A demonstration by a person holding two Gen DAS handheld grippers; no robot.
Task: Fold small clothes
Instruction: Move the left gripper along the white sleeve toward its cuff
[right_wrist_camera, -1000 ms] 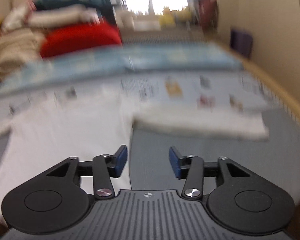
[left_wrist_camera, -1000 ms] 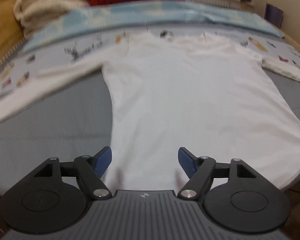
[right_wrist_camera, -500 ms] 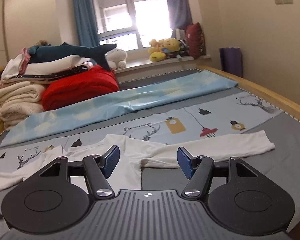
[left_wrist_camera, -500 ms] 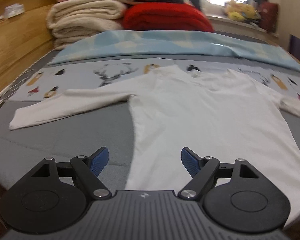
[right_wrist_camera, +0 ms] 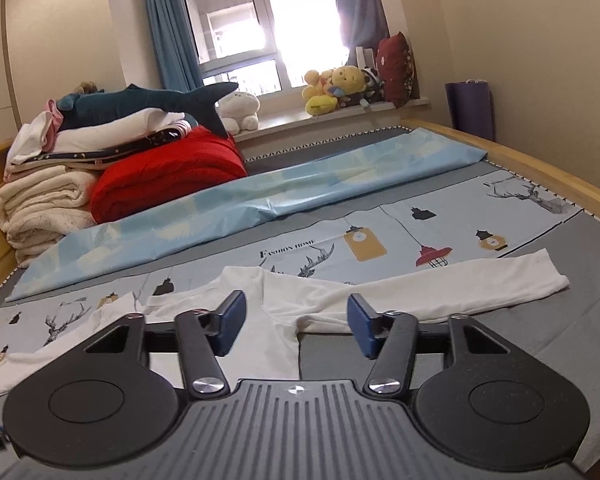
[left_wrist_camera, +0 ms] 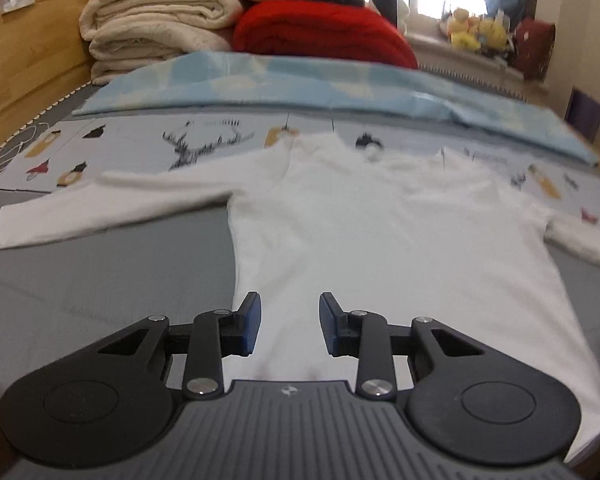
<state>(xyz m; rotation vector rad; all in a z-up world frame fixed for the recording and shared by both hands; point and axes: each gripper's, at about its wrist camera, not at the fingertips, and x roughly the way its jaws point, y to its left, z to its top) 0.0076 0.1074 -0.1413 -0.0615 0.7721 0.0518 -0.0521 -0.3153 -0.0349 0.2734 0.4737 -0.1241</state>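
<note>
Left tool (left_wrist_camera: 289,324) hovers over the lower hem of the white long-sleeved shirt (left_wrist_camera: 380,240), its blue fingers (left_wrist_camera: 249,322) apart with nothing between them. Right tool (right_wrist_camera: 293,324) hangs above the shirt's right armpit, where the right sleeve (right_wrist_camera: 460,288) joins the body; its fingers (right_wrist_camera: 358,326) stand wide apart and grip nothing.

That shirt lies flat and face up on the bed (left_wrist_camera: 80,280), collar away from the tools, both sleeves spread out to the sides. Its left sleeve (left_wrist_camera: 100,208) reaches toward the wooden bed frame (left_wrist_camera: 28,60). Beyond the collar lies the printed strip of the sheet (right_wrist_camera: 440,232), with deer and lanterns, then a light blue cover (right_wrist_camera: 260,200) laid across the bed. Farther from the shirt sit a red blanket (right_wrist_camera: 168,176), a stack of cream blankets (right_wrist_camera: 40,208) and a plush shark (right_wrist_camera: 148,100) on top. Yellow plush toys (right_wrist_camera: 336,88) rest on the windowsill (right_wrist_camera: 340,114) behind them.
</note>
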